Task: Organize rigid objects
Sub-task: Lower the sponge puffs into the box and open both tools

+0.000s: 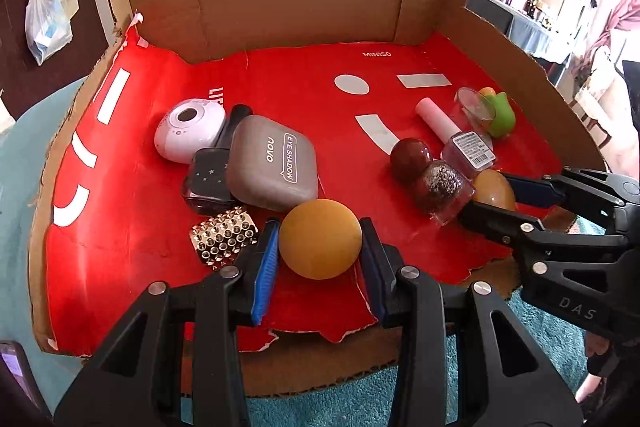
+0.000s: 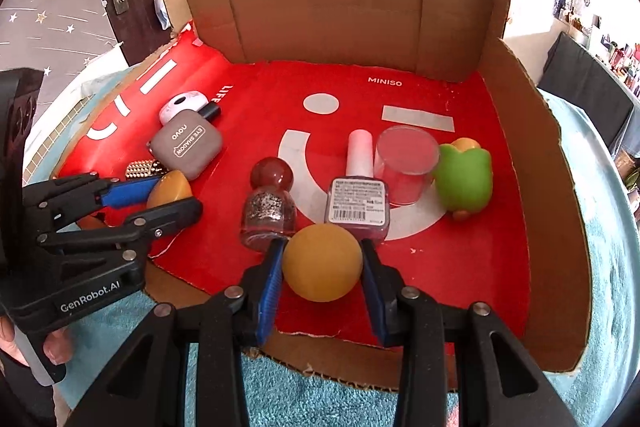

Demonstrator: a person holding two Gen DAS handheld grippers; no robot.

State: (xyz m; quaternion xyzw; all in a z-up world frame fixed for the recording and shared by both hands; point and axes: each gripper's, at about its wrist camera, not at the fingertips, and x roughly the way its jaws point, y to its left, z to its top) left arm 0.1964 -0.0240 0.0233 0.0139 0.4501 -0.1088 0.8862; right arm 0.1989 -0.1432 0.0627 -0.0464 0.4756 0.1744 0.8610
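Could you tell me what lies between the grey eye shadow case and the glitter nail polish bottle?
Only bare red lining separates the eye shadow case from the glitter bottle, clearest in the right wrist view.

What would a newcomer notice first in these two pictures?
Each gripper is shut on a yellow ball: the left gripper holds one ball, the right gripper another, both near the front edge of the bright red sheet that lines the open cardboard box. On the sheet, the grey eye shadow case lies left, the nail polish bottles right.
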